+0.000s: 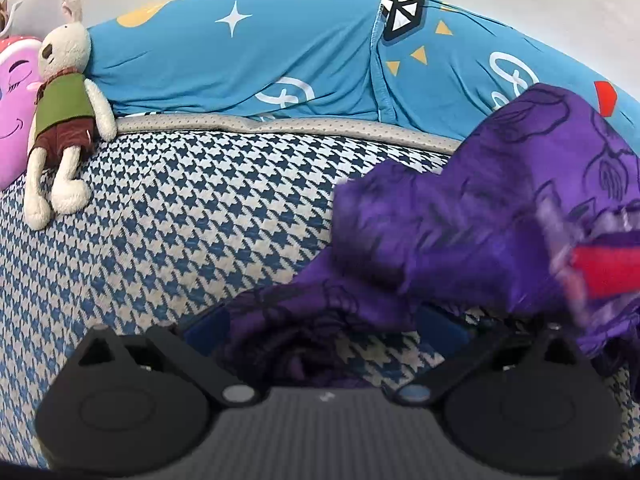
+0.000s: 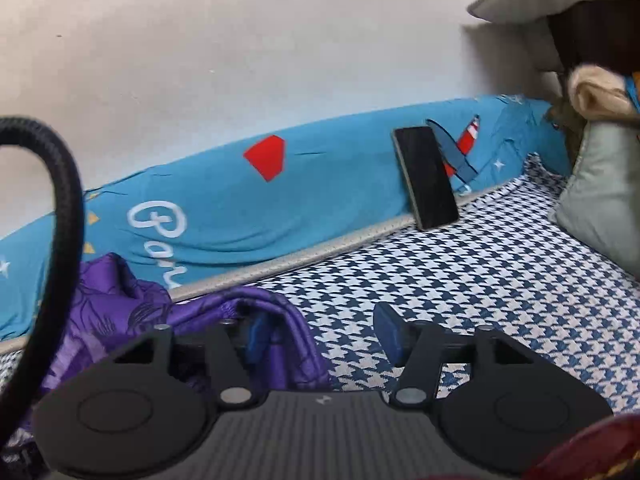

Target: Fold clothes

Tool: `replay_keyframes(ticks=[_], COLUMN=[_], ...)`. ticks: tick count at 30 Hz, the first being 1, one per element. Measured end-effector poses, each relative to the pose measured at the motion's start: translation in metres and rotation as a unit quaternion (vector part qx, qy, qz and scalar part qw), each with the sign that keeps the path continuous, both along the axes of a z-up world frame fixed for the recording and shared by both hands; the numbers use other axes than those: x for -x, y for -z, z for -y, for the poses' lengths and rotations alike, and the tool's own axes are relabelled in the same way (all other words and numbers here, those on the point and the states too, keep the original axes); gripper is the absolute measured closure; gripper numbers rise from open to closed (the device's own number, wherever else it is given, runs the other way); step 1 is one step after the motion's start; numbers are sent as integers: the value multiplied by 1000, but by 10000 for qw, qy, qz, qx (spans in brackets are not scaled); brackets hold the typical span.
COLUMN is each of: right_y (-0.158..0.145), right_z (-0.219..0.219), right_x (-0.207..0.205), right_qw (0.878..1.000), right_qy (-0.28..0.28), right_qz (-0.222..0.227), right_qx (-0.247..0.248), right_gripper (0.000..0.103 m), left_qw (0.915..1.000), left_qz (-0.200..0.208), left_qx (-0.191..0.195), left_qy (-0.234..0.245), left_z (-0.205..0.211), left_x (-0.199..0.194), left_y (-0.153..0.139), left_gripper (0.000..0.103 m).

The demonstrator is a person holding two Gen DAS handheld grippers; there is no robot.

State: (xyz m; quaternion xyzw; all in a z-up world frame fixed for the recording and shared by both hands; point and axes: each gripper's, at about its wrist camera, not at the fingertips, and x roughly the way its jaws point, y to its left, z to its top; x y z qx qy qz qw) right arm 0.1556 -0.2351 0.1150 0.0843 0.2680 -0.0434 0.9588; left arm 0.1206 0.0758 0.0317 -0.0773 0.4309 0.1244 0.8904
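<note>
A purple garment (image 1: 480, 208) with dark line drawings lies bunched on the houndstooth bed cover (image 1: 180, 220). In the left wrist view its right part is raised and blurred. My left gripper (image 1: 322, 330) is open, its blue pads (image 1: 204, 332) wide apart, and a fold of the garment lies between them. A blurred red shape (image 1: 600, 272) at the right edge sits against the raised cloth. In the right wrist view my right gripper (image 2: 323, 337) is open too. The purple garment (image 2: 120, 300) drapes over its left finger (image 2: 256, 340), while its right finger (image 2: 390, 334) is over bare cover.
A blue star-print bolster (image 1: 240, 60) runs along the wall. A plush rabbit (image 1: 60, 112) and a pink pillow (image 1: 16, 100) sit at far left. A black phone (image 2: 426, 178) leans on the bolster. A grey cushion (image 2: 604, 200) stands at right, and a black cable (image 2: 60, 200) curves at left.
</note>
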Motion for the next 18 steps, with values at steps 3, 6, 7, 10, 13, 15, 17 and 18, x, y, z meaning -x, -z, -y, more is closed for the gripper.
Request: replay_keyframes(ticks=[3, 6, 7, 10, 13, 15, 17, 18], right_y=[-2, -5, -6, -10, -13, -14, -15, -16], right_z=[5, 11, 12, 13, 9, 5, -1, -4], right_x=[7, 13, 15, 24, 36, 44, 52, 56], right_qw=[9997, 9991, 9989, 9978, 9956, 9933, 9907, 9892], right_qy=[-224, -391, -451, -622, -860, -1065, -1223, -1302], right_qz=[41, 136, 159, 214, 297, 331, 401, 437], right_qx=[9, 20, 10, 34, 220, 312, 443, 508], right_gripper=[47, 47, 47, 47, 47, 47, 47, 47], left_qw=[10000, 10000, 10000, 10000, 10000, 9999, 9999, 9999], left_qz=[-11, -3, 6, 36, 61, 77, 103, 119], left_qx=[30, 32, 31, 29, 7, 7, 22, 26], left_qy=[7, 18, 26, 56, 67, 73, 85, 93], left_z=[3, 7, 8, 12, 15, 16, 17, 18], left_x=[-2, -4, -5, -6, -7, -8, -9, -10], left_y=[1, 2, 1, 1, 1, 1, 0, 0], left_gripper=[0, 0, 0, 0, 0, 0, 0, 0])
